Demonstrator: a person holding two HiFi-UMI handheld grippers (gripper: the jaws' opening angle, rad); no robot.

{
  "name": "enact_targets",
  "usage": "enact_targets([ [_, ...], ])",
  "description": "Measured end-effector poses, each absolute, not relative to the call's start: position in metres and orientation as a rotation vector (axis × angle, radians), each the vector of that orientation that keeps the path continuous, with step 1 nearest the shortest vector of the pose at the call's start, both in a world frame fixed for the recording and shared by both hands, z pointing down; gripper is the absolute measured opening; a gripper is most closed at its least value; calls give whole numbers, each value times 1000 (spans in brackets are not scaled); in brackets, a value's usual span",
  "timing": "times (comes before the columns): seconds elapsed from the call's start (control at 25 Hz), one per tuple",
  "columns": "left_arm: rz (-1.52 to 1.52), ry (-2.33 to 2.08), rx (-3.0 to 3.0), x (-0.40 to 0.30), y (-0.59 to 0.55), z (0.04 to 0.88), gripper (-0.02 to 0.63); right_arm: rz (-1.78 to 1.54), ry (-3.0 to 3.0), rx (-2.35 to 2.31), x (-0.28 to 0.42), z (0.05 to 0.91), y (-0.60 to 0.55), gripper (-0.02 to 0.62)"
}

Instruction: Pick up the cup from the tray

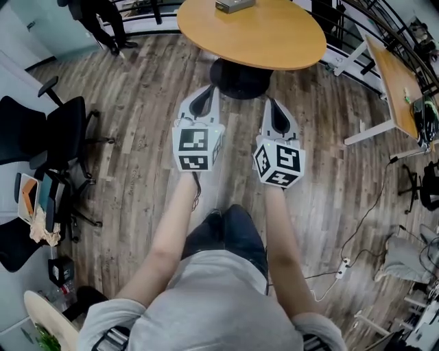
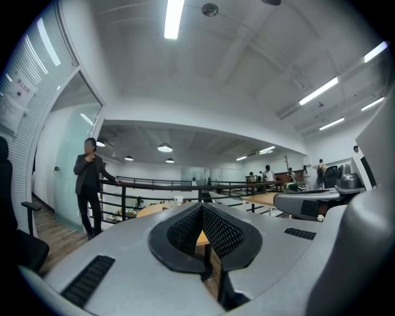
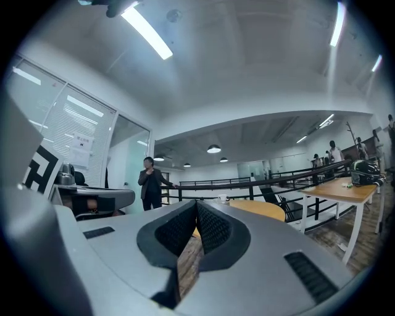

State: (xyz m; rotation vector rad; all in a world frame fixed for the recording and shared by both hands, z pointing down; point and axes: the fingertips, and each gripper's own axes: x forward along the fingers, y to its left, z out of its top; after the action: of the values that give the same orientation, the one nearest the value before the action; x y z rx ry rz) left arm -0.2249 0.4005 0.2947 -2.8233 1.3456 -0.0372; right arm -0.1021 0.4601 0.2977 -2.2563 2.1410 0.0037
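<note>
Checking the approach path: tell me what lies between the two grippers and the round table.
Head view shows only bare wood floor and the table's dark base ahead of the left gripper and right gripper.

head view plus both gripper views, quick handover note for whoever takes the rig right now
Left gripper: jaws shut, empty, held level.
Right gripper: jaws shut, empty, held level.
Things: the round table is ahead, out of reach. A small white cup sits on it, and a grey tray-like thing lies at its far edge. Whether the cup stands on that thing is unclear.
Done: nothing picked up.
Left: step closer, open one gripper's jaws, grip the cup, lift it.
</note>
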Motion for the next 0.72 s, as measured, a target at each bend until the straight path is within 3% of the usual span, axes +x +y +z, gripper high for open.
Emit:
enact_targets([
  [0.72,-56,1399,-2807,-140,280,307,6,-21,2189,-2217,-15,308,333,6],
])
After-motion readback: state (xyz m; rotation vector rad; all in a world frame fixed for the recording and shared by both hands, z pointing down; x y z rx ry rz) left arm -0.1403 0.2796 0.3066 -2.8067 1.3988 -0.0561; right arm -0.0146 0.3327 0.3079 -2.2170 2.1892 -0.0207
